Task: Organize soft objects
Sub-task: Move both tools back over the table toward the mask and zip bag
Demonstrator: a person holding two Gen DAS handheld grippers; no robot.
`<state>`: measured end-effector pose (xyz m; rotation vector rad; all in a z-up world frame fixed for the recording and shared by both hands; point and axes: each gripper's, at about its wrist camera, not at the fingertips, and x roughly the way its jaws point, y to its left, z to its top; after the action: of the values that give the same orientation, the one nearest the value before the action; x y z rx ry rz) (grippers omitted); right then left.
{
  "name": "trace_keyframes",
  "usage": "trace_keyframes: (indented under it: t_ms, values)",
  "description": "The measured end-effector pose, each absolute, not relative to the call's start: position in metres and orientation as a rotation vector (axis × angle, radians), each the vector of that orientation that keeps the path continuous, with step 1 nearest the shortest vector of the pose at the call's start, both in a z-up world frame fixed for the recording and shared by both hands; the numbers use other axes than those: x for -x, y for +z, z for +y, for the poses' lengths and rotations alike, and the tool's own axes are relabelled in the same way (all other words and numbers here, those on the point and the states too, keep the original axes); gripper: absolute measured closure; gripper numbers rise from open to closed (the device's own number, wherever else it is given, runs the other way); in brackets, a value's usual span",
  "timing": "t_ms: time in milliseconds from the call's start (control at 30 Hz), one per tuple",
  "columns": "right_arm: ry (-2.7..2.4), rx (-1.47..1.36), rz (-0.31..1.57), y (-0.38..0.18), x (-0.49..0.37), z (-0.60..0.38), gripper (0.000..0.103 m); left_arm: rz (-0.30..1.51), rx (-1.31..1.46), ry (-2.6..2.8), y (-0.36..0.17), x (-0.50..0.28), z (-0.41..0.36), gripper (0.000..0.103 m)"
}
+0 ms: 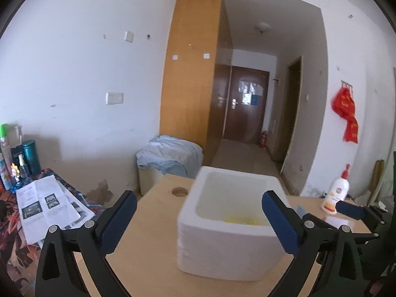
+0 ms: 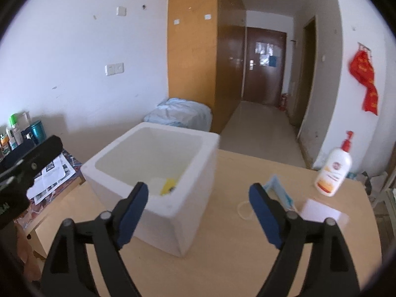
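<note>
Face mask (image 2: 278, 190) on table, right view only; both claws spread, empty.

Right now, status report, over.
Both grippers, left and right, open, empty. Yellow item in foam box. Face mask on table, unobstructed.

A light wooden table (image 2: 222, 259) fills the foreground, with a round hole (image 1: 180, 191) near its far left corner. A white pump bottle (image 2: 333, 170) with a red top stands upright near the far right edge. To the left, a lower surface with a patterned cover (image 1: 14, 255) carries loose printed papers (image 1: 47, 203), with a teal canister (image 1: 31, 157) and spray bottles (image 1: 6, 146) at its back by the wall. Beyond the table, crumpled blue cloth (image 1: 170, 153) tops a pale box. A tall wooden wardrobe (image 1: 193, 61) stands beside a corridor ending at a brown door (image 1: 247, 104). A red ornament (image 2: 365, 81) hangs on the right wall.
</note>
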<state>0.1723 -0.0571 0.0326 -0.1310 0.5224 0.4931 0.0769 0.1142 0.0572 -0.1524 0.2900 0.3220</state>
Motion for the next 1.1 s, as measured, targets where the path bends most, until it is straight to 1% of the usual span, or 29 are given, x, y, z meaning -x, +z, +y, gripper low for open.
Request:
trace_keyframes:
  t_ms: [167,700,1100]
  values:
    - [0.45,0.107,0.525,0.029,-0.161,-0.087,0.014,0.3,0.12,0.266,0.058,-0.073,0.087,0.002]
    - [0.269,0.027,0.534,0.014,-0.144,-0.172,0.014,0.353,0.055,-0.033,0.039,-0.081,-0.007,0.002]
    - [0.175,-0.016,0.537,0.005,-0.129,-0.226,0.014,0.382,0.068,-0.068,0.023,-0.083,-0.033,0.002]
